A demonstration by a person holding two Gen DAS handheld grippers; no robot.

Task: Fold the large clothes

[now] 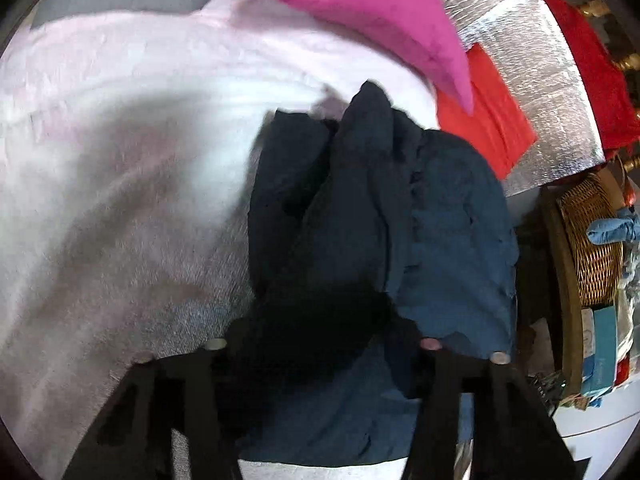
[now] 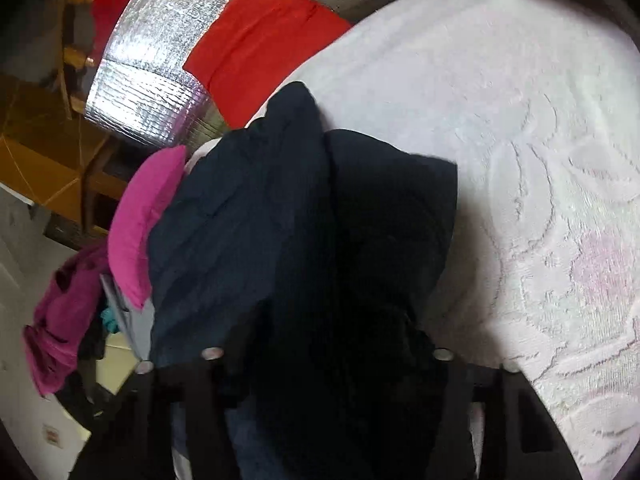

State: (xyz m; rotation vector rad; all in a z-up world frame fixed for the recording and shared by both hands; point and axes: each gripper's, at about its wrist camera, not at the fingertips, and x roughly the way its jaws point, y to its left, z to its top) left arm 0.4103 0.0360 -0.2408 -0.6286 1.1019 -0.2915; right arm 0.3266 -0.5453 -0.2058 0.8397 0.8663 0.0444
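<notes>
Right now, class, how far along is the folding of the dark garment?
Done: nothing looks folded; the dark garment lies bunched on the pale pink towel. In hand: its cloth sits between the jaws of both the left gripper and right gripper. Left: spreading it flat, then folding.

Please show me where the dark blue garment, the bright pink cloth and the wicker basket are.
dark blue garment (image 1: 452, 240), left wrist view, lighter right half.
bright pink cloth (image 1: 368, 8), left wrist view, middle.
wicker basket (image 1: 588, 240), left wrist view, woven side.

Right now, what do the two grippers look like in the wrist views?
Both look alike: the left gripper and right gripper each have two black fingers with cut-out openings and small round silvery studs near the tips. No cables, markings, hands or sleeves show in either view.
</notes>
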